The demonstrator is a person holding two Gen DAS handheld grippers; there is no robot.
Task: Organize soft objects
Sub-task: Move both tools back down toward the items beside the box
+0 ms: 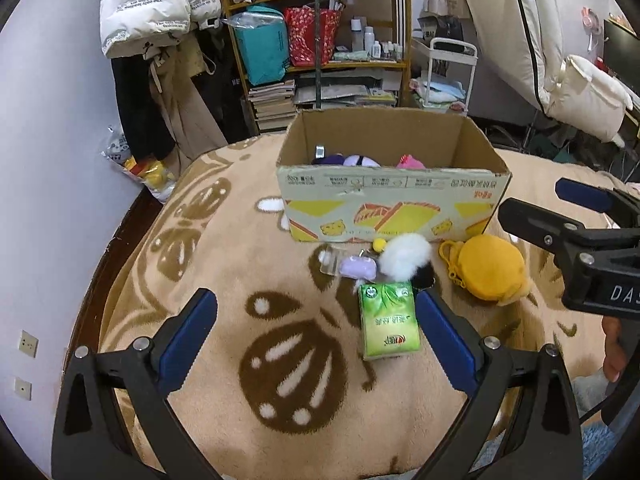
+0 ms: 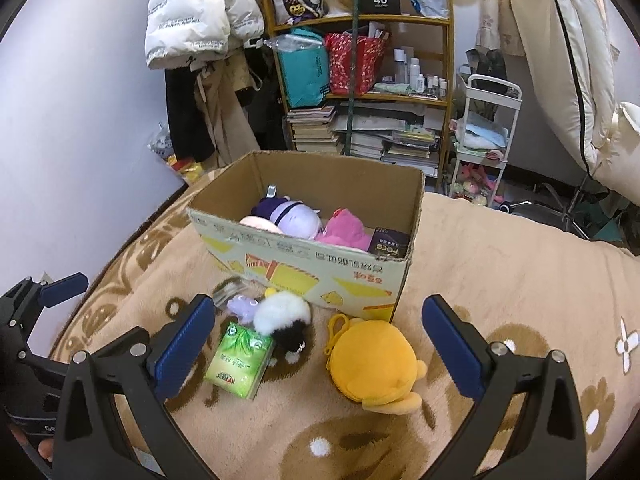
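left gripper (image 1: 316,336) jaws wide, empty | right gripper (image 2: 318,344) same | round fuzzy yellow plush (image 2: 372,364) on fleece

box (image 2: 320,268) top open | toys (image 2: 372,360) crowd its front | blanket (image 2: 500,264) right clear

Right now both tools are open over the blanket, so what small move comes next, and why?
Probably ease the right tool forward and down onto the yellow plush. It lies free on the blanket just in front of the cardboard box, almost centred between the open jaws. The left tool sits off to the left of the green tissue pack, so it needs more lining up.
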